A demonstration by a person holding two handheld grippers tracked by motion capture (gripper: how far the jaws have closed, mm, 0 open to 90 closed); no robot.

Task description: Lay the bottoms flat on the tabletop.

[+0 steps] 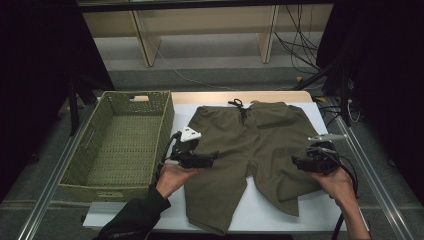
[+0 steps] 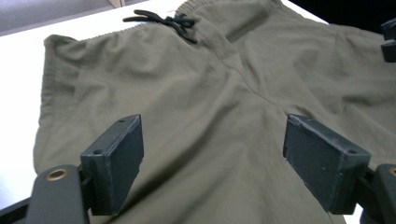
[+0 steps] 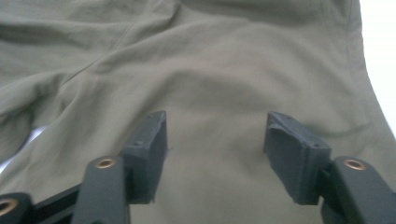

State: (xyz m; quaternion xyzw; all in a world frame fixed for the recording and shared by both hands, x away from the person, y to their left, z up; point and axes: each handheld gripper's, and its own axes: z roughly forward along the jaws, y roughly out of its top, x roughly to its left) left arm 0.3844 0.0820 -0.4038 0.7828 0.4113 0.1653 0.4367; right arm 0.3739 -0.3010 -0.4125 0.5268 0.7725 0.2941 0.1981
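With both grippers' fingers [image 2: 119, 161] apart and empty, we find the shorts [image 1: 250, 150] spread just beneath them, waistband beyond.

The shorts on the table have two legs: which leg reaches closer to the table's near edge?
The leg by the left gripper: on the olive shorts, its hem lies lower in the high view than the other leg's hem, closer to the white table's near edge.

wicker basket [image 1: 120, 145] blocks left, bare tabletop [image 1: 270, 215] near
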